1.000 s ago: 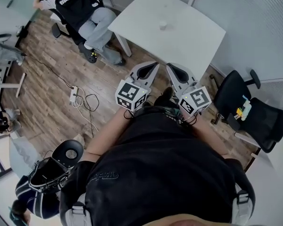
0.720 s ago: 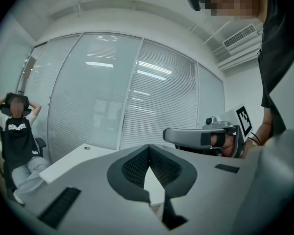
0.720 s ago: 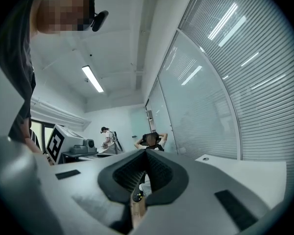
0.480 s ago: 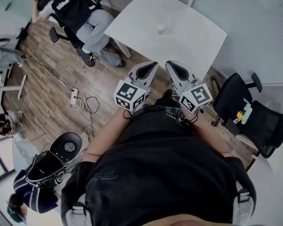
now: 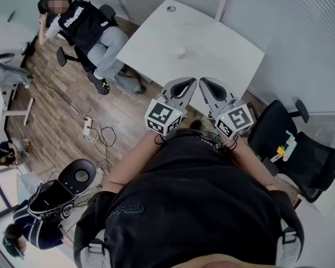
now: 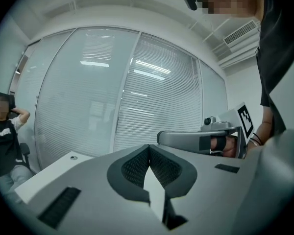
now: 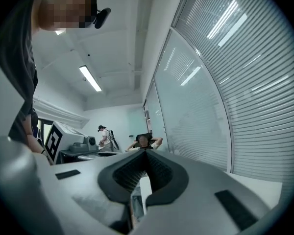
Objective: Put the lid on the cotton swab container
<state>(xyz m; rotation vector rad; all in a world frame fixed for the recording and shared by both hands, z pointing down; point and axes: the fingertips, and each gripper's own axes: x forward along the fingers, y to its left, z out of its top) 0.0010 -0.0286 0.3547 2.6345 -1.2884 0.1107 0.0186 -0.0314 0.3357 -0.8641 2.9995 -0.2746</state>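
This is an office. A big white bench stands in a corner of the room. Behind the bench are tall glass walls with blinds. To the right of the bench is a black office chair. To the left of the bench a person sits back in another office chair. The floor left of the bench is brown wood, and a white power strip with wires lies on it. High above the bench, the white ceiling has a long light and an air vent.
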